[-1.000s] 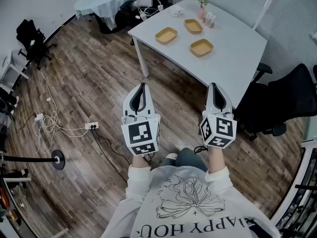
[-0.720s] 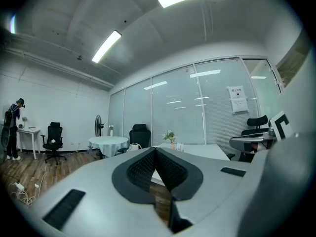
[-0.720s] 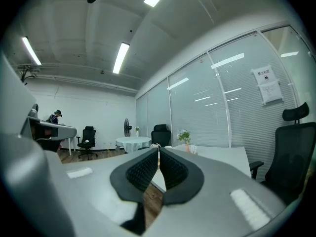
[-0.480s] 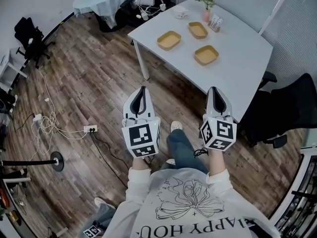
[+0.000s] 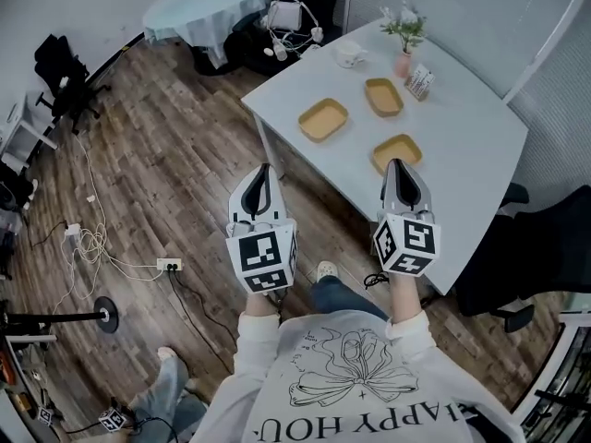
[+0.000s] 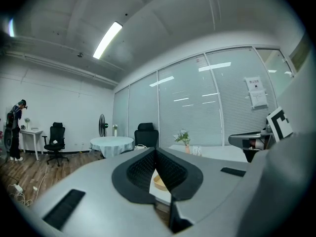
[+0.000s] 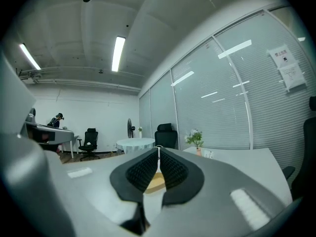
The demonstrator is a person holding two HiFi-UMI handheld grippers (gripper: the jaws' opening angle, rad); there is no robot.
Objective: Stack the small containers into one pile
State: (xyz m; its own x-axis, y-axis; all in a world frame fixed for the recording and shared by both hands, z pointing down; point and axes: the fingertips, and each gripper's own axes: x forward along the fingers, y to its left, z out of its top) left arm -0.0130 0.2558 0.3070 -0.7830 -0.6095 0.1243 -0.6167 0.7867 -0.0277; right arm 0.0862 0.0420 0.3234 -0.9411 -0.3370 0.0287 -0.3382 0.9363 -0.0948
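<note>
One white tabletop (image 5: 466, 123) carries the whole job, and you stand just off its near edge with nothing yet stacked. Off the tabletop's right corner sits a black office chair (image 5: 540, 247), close enough, by the look of it, to catch your elbow on a wide swing.

Both tools are empty. Your left gripper (image 5: 266, 168) hangs over the wooden floor beside the tabletop's left edge, jaws pressed together on nothing. Your right gripper (image 5: 397, 165) noses over the near edge, its jaws likewise closed tight with nothing between them.

Three small containers lie well apart on the tabletop. The left container (image 5: 323, 119) sits toward the left edge, the near container (image 5: 399, 151) lies just beyond the right gripper's tips, and the far container (image 5: 383, 97) is deeper in. Beside that far one, toward the tabletop's back edge, stand a pink vase (image 5: 404, 61) of flowers, a card holder (image 5: 421, 82) and a white cup (image 5: 350, 55).

The likely trouble starts with those closed jaws. Reach a rim without opening and you will probably shove a light, shallow container along the tabletop or off it. A careless sweep for the far container could tip the vase. Set one in askew and the pile may rock.
</note>
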